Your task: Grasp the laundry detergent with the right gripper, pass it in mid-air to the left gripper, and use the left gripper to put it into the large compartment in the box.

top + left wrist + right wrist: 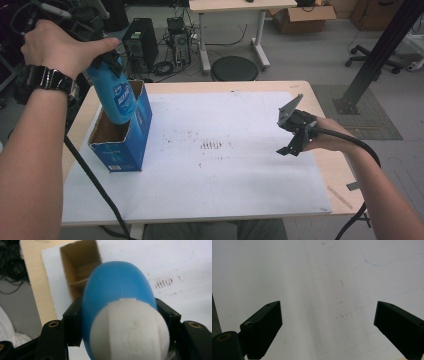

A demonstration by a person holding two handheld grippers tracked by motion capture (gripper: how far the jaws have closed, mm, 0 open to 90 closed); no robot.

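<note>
Firmly around bottle [117,290]: left fingers [72,322].

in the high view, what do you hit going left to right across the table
blue cardboard box with the blue bottle going into it, held by the left hand-held gripper → dark scuff marks on the white mat → right hand-held gripper, jaws open
</note>
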